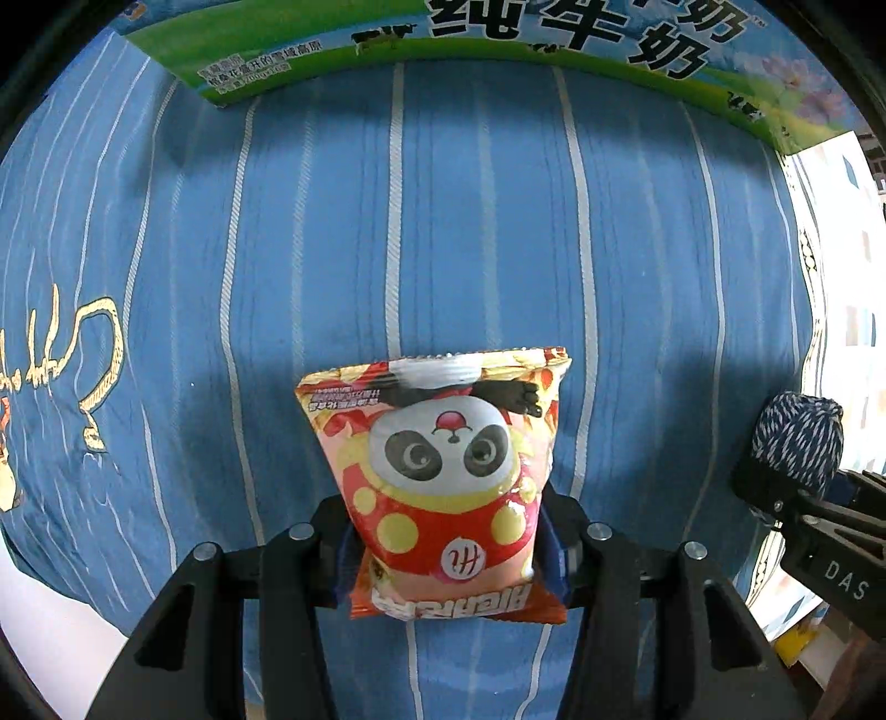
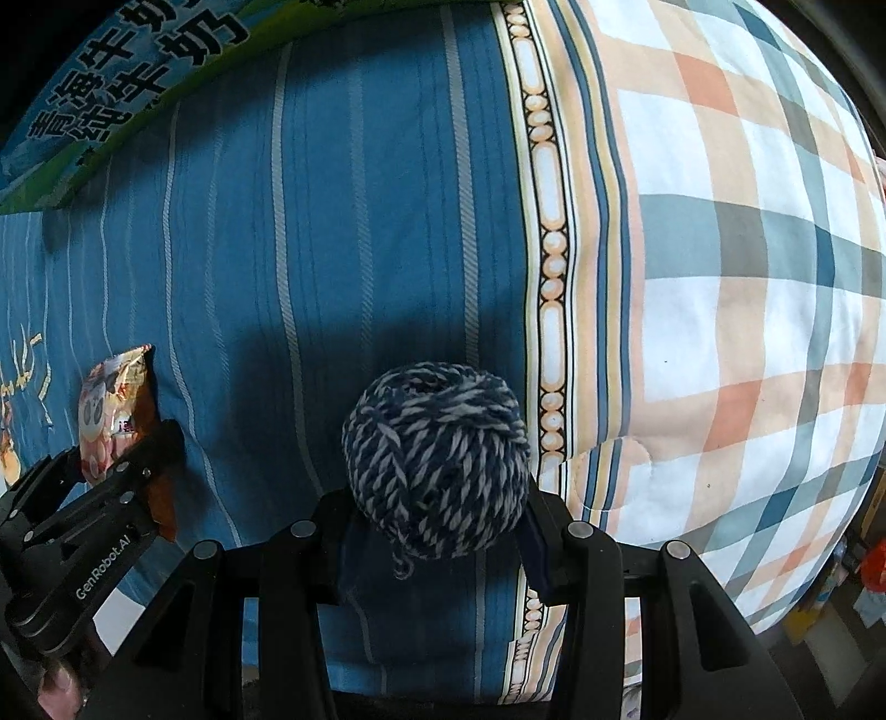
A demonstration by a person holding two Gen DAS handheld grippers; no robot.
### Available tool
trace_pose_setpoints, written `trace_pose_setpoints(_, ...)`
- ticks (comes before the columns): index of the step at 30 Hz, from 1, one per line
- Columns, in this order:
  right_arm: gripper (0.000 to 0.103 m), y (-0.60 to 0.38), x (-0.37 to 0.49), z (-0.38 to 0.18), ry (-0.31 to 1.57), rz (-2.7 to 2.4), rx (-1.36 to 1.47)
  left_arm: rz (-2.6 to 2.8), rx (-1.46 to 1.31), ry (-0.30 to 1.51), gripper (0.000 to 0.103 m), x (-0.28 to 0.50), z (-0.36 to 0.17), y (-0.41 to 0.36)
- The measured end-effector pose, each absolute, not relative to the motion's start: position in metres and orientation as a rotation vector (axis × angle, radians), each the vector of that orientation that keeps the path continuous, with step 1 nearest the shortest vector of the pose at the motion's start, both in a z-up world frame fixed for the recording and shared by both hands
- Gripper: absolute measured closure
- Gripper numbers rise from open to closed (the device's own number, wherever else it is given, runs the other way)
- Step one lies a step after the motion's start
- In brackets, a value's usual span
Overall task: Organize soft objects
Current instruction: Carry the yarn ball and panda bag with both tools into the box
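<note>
My left gripper (image 1: 443, 545) is shut on a red and pink snack bag with a panda (image 1: 443, 476), held above the blue striped bedspread (image 1: 443, 221). My right gripper (image 2: 437, 526) is shut on a navy and white yarn ball (image 2: 437, 459), held above the same bedspread (image 2: 332, 221). The yarn ball (image 1: 797, 443) and right gripper (image 1: 775, 493) show at the right edge of the left wrist view. The snack bag (image 2: 113, 412) and left gripper (image 2: 124, 471) show at the lower left of the right wrist view.
A green and blue milk carton box (image 1: 498, 39) stands at the far side of the bedspread, also in the right wrist view (image 2: 111, 94). A plaid quilt (image 2: 747, 277) lies to the right of the blue cloth. The bed edge drops off at lower right.
</note>
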State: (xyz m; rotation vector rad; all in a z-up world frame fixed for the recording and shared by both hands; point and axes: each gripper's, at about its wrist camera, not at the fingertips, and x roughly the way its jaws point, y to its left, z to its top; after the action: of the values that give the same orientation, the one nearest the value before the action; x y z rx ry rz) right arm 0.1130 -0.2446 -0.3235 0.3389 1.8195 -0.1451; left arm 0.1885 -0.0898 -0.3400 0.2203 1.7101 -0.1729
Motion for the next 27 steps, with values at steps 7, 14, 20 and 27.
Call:
trace_pose_setpoints(7,0.055,-0.241,0.117,-0.335,1.817,-0.145,0.345,-0.172,0.23,1.699,0.055,0.186,-0.333,-0.09)
trace_pose_setpoints(14,0.056,-0.24,0.123,-0.3,1.743,-0.095,0.344,-0.203,0.196,1.648,0.057,0.181,-0.299,-0.094)
trace_pose_setpoints(20,0.056,-0.236,0.13,-0.238,1.618,-0.062,0.281,-0.241,0.187,1.522,0.057,0.182,-0.233,-0.096)
trace_pose_setpoints(27,0.056,-0.235,0.131,-0.184,1.53,-0.029,0.253,-0.247,0.178,1.384,0.057,0.187,-0.161,-0.091)
